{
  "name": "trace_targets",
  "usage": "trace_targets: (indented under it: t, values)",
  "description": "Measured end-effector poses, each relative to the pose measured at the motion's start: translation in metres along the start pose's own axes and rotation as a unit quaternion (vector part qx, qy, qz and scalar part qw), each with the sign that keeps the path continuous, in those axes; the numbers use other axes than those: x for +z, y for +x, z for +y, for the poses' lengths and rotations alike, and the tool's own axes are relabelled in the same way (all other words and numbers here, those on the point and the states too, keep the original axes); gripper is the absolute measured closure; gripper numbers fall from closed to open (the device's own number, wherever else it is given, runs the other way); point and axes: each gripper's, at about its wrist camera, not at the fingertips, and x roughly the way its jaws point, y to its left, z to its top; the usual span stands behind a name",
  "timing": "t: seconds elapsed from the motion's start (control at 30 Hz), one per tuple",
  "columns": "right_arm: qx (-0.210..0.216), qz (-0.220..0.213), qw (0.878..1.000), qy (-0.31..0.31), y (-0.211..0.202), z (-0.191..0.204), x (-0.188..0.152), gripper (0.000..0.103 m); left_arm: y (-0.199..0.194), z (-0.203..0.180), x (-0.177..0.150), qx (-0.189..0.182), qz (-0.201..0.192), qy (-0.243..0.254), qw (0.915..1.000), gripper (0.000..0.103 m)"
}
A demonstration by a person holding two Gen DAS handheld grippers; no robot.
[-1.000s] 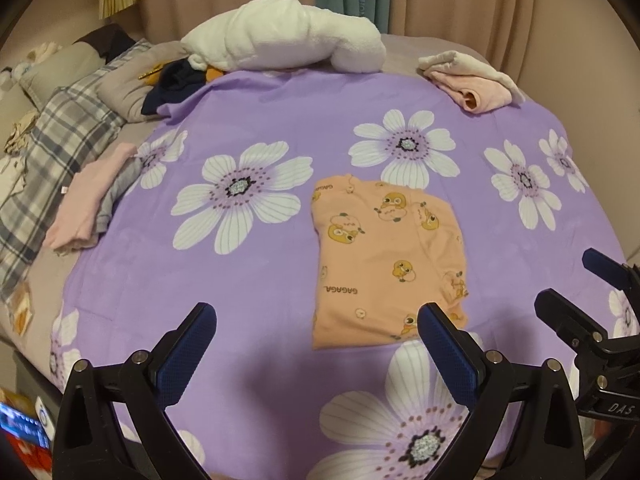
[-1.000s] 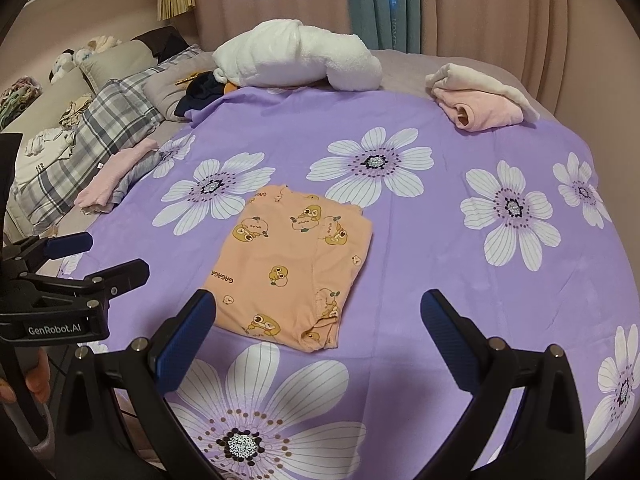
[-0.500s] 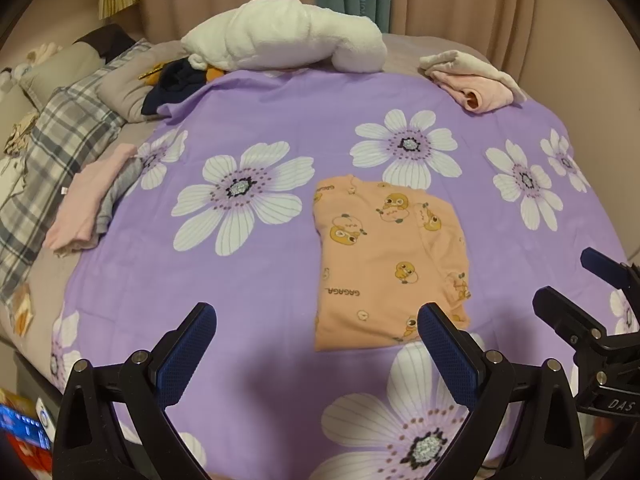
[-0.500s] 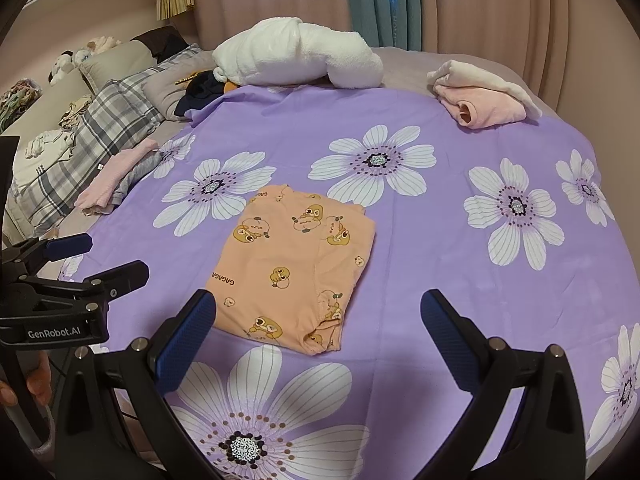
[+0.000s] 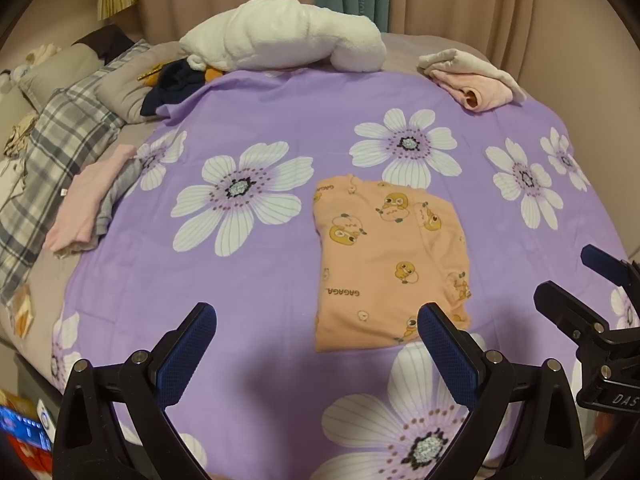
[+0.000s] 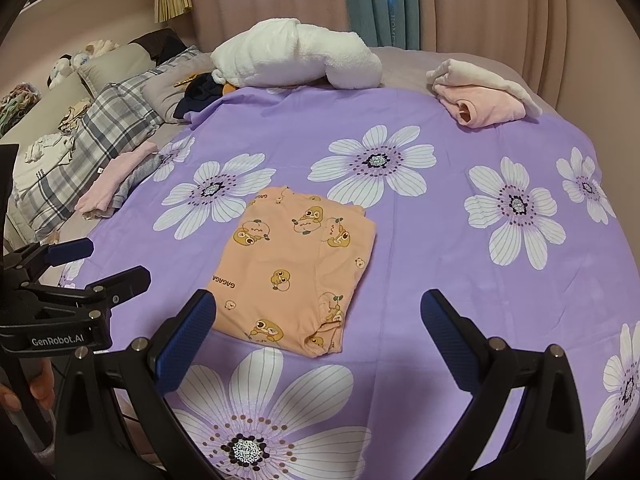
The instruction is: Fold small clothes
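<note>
So the orange garment [image 5: 390, 260] with the little duck prints is lying flat on the bed [image 5: 280, 112], already folded into a rough rectangle, sitting a bit toward the near edge of the purple flowered sheet [image 5: 260, 280]. You can read "GAGAGA" printed along its left side in both views.

Left tool [image 5: 316, 344] hovers above the sheet near the near edge, fingers spread wide apart, nothing between them. Its right finger [image 5: 444, 344] overlaps the garment's near corner in the left wrist view, but I can't tell if it's actually touching the fabric. Right tool [image 6: 318, 328] is likewise spread wide and holding nothing, hanging over the sheet just right of the garment's near edge.

Each tool shows up in the other's camera too, off to the side, fingers apart.

Other stuff on the bed: a big rolled white blanket [image 5: 280, 36] along the far edge, a pink and cream bundle of clothes [image 6: 480, 100] at the far right corner, a pink and grey stack [image 5: 92, 204] at the left edge, and a plaid pillow [image 6: 108, 128] beyond that.
</note>
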Motion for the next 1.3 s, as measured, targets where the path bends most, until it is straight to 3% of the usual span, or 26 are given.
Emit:
trace_targets:
  t: [1.3]
  values:
    - [0.001, 0.001, 1.0, 0.002, 0.0003, 0.0026, -0.001, 0.0, 0.0029, 0.0016, 0.0002, 0.001, 0.001, -0.001, 1.0, 0.003]
